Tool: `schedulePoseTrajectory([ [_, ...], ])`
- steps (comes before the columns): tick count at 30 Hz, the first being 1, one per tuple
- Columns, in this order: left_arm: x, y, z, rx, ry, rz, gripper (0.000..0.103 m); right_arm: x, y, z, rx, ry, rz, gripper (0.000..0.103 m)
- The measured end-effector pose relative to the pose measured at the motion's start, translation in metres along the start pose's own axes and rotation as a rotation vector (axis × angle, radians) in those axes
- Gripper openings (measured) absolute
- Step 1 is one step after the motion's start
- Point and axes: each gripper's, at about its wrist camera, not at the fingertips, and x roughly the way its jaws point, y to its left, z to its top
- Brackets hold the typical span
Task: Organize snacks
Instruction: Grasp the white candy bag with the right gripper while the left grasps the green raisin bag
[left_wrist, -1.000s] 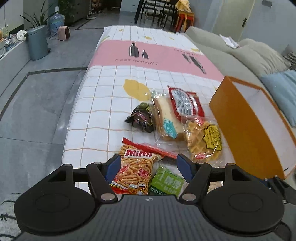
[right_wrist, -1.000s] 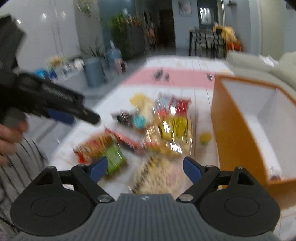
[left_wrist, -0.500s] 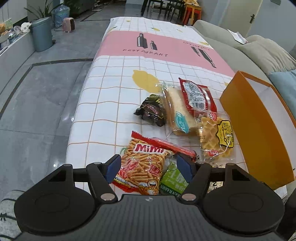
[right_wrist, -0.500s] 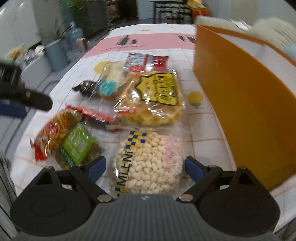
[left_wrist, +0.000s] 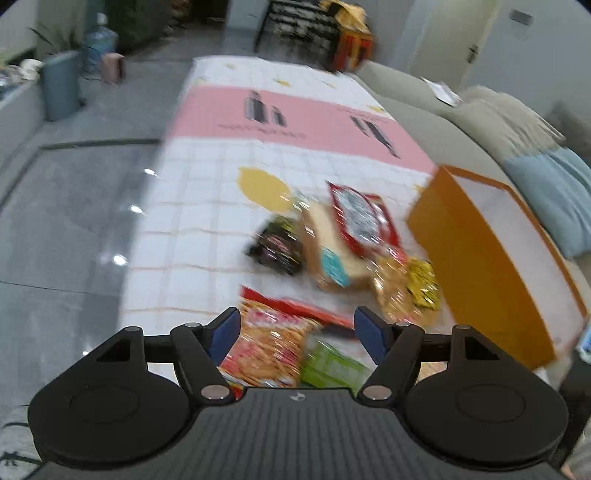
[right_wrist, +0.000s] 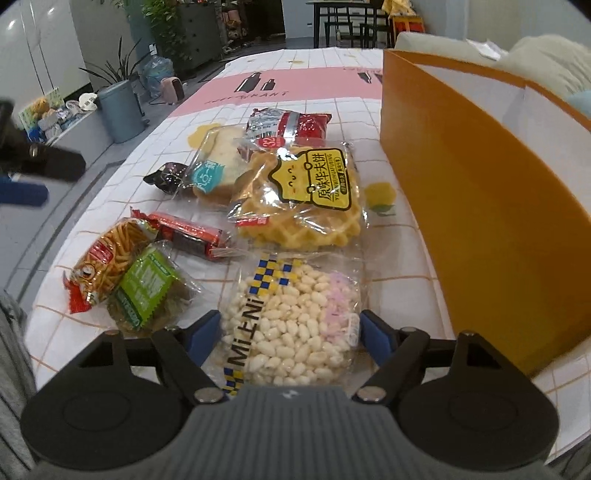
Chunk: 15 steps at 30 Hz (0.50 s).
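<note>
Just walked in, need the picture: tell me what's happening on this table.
A person is sorting snacks with a gripper in each hand. The right gripper straddles the puffed-rice pack, jaws just closing, not clearly gripping yet. The left gripper hangs open above the chip bag. The orange box stands nearby.

Black grippers, blue fingers (right_wrist: 201, 334)

Even, cool indoor light, left wrist view smeared by motion blur, right wrist view sharp, glare spots on floor (left_wrist: 118, 258), fisheye bending at edges.
</note>
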Motion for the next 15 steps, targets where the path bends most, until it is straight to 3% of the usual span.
schedulePoseTrajectory([
  [5, -0.002, -0.045, -0.017, 0.279, 0.004, -0.037, 0.083, -0.014, -0.006, -0.001, 0.027, 0.022, 0.026, 0.078],
  [10, 0.019, -0.068, -0.028, 0.387, 0.09, -0.025, 0.081, -0.023, 0.004, -0.004, -0.08, 0.001, -0.004, 0.078],
  [15, 0.042, -0.076, -0.037, 0.441, 0.195, -0.002, 0.081, -0.021, -0.001, -0.004, -0.043, 0.043, 0.01, 0.078],
])
